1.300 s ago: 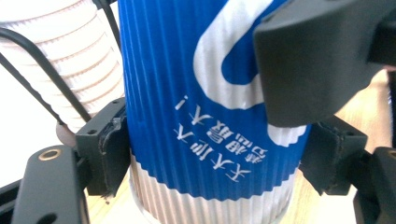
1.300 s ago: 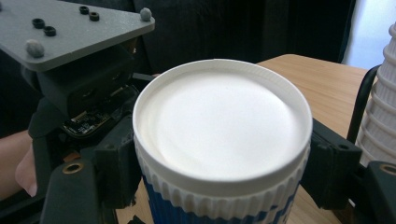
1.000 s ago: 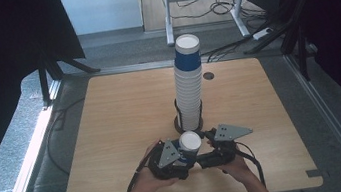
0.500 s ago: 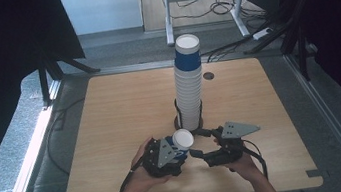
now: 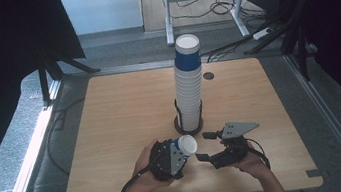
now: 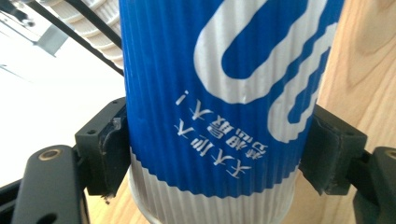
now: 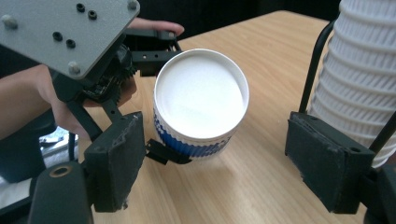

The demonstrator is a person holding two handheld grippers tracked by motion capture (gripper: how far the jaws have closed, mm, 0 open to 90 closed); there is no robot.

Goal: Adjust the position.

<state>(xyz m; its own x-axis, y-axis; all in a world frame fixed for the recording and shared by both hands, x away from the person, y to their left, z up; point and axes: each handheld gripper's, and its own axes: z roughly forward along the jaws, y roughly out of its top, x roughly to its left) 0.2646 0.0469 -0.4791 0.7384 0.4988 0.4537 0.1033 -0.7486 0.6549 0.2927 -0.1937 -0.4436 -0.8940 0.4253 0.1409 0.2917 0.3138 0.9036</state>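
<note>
I am clamping the blue cup [image 5: 184,145] sideways in my left gripper [image 5: 179,151] near the table's [image 5: 110,114] front edge, just before the cup stack [image 5: 189,86], while my right gripper [image 5: 205,146] is gaping empty beside it.

From above, I saw the stack of cups [image 5: 189,86] standing in its holder [image 5: 190,122] near the middle of the table [image 5: 110,114]. The cup [image 5: 184,145] sat between the jaws of my left gripper [image 5: 169,157], just in front of the stack, toward the table's near edge. My right gripper [image 5: 206,146] lay just to the right of that cup, apart from it. A small hole [image 5: 208,76] sat behind the stack, to its right.
</note>
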